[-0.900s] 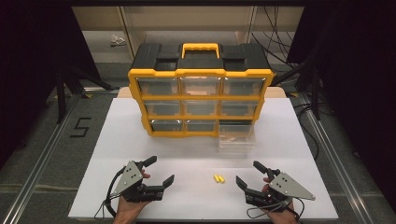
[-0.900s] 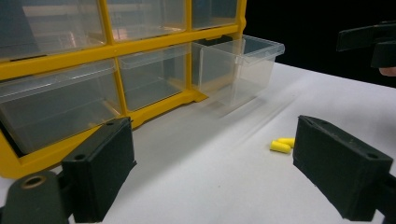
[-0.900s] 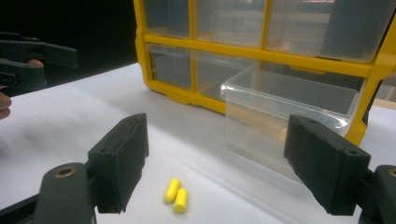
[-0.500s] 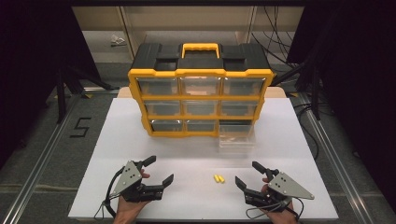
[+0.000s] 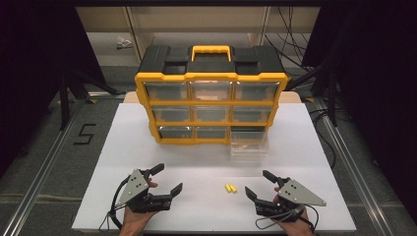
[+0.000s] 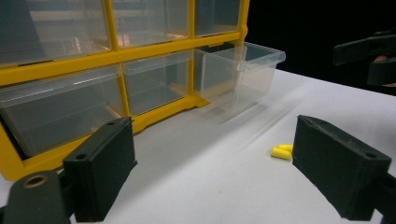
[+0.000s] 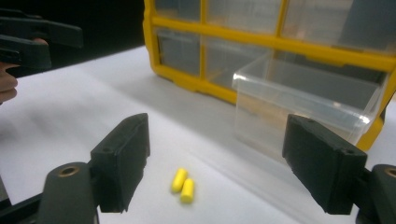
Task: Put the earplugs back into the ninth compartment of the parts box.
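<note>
Two small yellow earplugs (image 5: 230,188), short rounded cylinders lying side by side and touching, rest on the white table (image 5: 206,216) between the wide-open left claw (image 5: 164,180) and the wide-open right claw (image 5: 257,184), nearer the right one.

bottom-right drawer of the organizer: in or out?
Out. The clear drawer sits pulled forward of the yellow organizer frame, its slot dark behind it. It looks empty; two yellow earplugs lie on the table.
</note>
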### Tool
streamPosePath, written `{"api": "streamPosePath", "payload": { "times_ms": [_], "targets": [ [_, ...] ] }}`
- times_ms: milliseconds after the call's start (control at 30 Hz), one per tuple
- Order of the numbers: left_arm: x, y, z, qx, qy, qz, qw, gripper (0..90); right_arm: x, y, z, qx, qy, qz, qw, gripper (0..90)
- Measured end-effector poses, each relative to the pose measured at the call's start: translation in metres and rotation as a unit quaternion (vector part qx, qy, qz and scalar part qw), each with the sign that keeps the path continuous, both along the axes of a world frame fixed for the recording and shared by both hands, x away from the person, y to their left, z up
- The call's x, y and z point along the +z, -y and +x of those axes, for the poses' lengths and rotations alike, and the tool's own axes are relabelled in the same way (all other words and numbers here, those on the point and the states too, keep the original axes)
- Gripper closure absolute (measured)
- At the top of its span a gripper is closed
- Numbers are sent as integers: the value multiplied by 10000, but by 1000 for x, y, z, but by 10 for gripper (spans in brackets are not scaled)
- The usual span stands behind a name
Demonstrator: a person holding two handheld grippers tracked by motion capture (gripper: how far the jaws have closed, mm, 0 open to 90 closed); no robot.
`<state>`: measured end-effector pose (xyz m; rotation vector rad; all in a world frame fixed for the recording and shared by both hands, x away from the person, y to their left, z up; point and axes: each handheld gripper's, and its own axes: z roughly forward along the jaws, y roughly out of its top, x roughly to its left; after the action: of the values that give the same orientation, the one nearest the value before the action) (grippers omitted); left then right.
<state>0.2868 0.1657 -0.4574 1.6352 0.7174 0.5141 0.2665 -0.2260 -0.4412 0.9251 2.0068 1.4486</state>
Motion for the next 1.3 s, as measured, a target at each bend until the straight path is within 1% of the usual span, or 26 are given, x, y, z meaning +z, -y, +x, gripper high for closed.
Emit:
{"api": "streamPosePath", "payload": {
  "times_ms": [33, 133, 233, 267, 300, 333, 367, 467, 567, 600, 633, 667, 700, 767, 800, 833, 867, 933, 1133, 1167, 1200, 1233, 1267, 1300],
  "targets": [
    [0, 0, 0, 0, 0, 0, 10000, 129, 1, 0, 2, 44, -116, -72, 9999, 248],
    [0, 0, 0, 4, 13, -5, 10000, 130, 4, -1, 6, 158, -365, -230, 9989, 267],
    [0, 0, 1, 2, 8, -13, 10000, 130, 6, -3, 11, 256, -529, -423, 9974, 277],
    [0, 0, 1, 2, 8, -13, 10000, 130, 6, -3, 11, 256, -529, -423, 9974, 277],
    [0, 1, 1, 2, 14, -21, 10000, 130, 9, -6, 14, 301, -605, -537, 9963, 287],
    [0, 1, 0, 7, 11, -28, 10000, 130, 9, -6, 14, 301, -605, -537, 9963, 287],
    [0, 1, 0, 5, 12, -25, 10000, 131, 12, -9, 17, 342, -671, -644, 9951, 293],
    [0, 1, 0, 2, 17, -11, 10000, 132, 15, -12, 22, 375, -726, -767, 9937, 307],
    [0, 1, 0, -3, 42, 16, 10000, 133, 17, -16, 27, 404, -823, -842, 9922, 332],
    [0, 1, 0, -3, 42, 16, 10000, 133, 17, -16, 27, 404, -823, -842, 9922, 332],
    [0, 1, 0, -5, 49, 27, 10000, 133, 17, -19, 30, 419, -905, -895, 9910, 348],
    [0, 1, 0, -5, 49, 27, 10000, 133, 17, -19, 30, 419, -905, -895, 9910, 348],
    [0, 1, 0, -13, 52, 37, 10000, 133, 15, -22, 33, 445, -1014, -967, 9891, 365],
    [0, 1, 0, -10, 63, 50, 10000, 133, 13, -25, 36, 464, -1129, -1026, 9872, 377],
    [0, 1, 0, -12, 76, 56, 10000, 133, 13, -25, 36, 464, -1129, -1026, 9872, 377],
    [0, 1, 0, -16, 78, 54, 10000, 133, 12, -27, 38, 483, -1197, -1061, 9859, 383],
    [0, 2, 0, -14, 84, 57, 9999, 133, 9, -30, 40, 521, -1300, -1151, 9834, 401],
    [0, 1, 0, -16, 85, 49, 10000, 133, 6, -33, 43, 565, -1390, -1257, 9807, 416],
    [0, 2, 0, -50, 94, 47, 9999, 133, -1, -40, 50, 635, -1661, -1414, 9738, 447],
    [0, 2, 0, -50, 94, 47, 9999, 133, -1, -40, 50, 635, -1661, -1414, 9738, 447],
    [0, 3, 0, -61, 89, 42, 9999, 133, -4, -43, 52, 658, -1750, -1503, 9708, 452],
    [0, 3, 0, -61, 89, 42, 9999, 133, -5, -44, 53, 678, -1785, -1544, 9694, 456],
    [0, 3, 0, -63, 89, 44, 9999, 133, -5, -44, 53, 678, -1785, -1544, 9694, 456],
    [0, 3, 0, -67, 87, 38, 9999, 133, -8, -47, 55, 688, -1855, -1618, 9668, 470]
  ]
}}
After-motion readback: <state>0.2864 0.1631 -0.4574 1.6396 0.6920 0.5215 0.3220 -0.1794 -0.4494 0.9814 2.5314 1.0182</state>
